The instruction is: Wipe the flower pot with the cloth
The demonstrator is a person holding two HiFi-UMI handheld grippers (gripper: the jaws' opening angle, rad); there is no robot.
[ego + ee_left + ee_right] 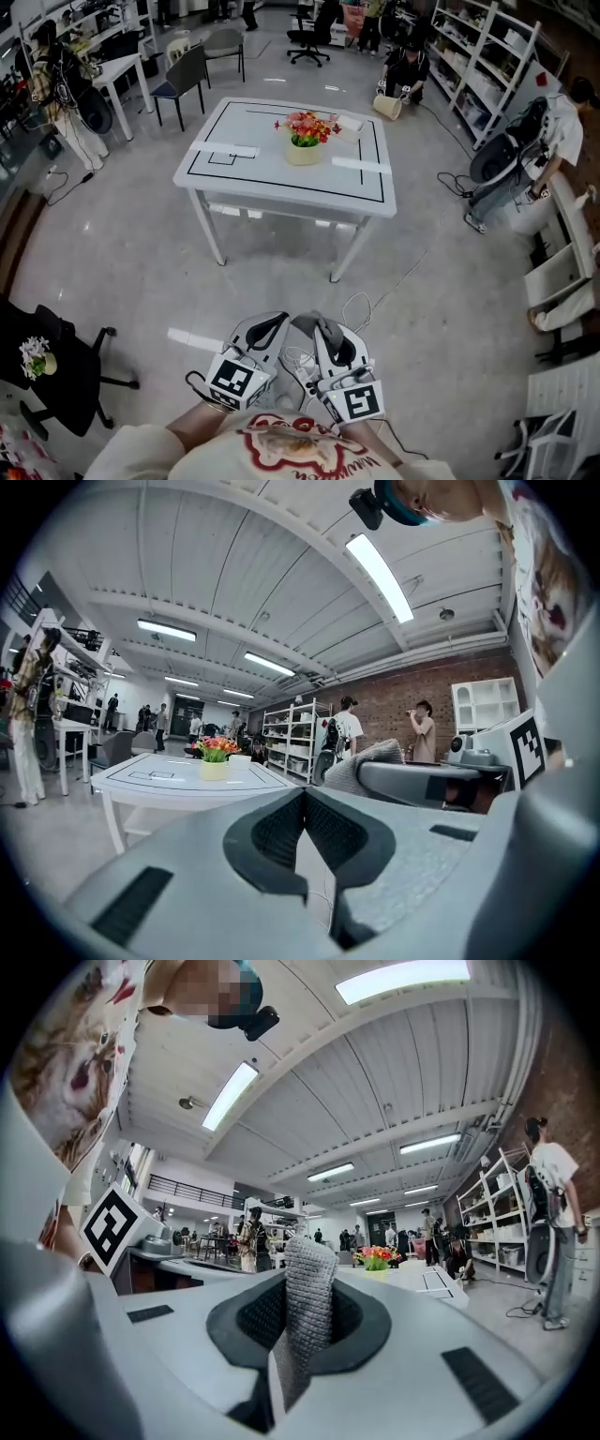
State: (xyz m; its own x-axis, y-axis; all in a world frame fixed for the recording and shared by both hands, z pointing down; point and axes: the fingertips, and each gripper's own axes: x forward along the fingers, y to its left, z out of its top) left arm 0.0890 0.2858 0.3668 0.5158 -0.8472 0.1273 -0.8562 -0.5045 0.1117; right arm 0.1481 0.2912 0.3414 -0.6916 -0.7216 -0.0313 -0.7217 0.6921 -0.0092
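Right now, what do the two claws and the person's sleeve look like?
The left claw and right claw are light grey shells with black ribbed pads. Each carries a cube with black-and-white square markers. The visible sleeve is cream.

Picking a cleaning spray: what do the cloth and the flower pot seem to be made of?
The cloth looks like grey knitted fabric, matte, with ribbed stitches. The flower pot looks smooth and cream, perhaps ceramic or plastic; too far to tell.
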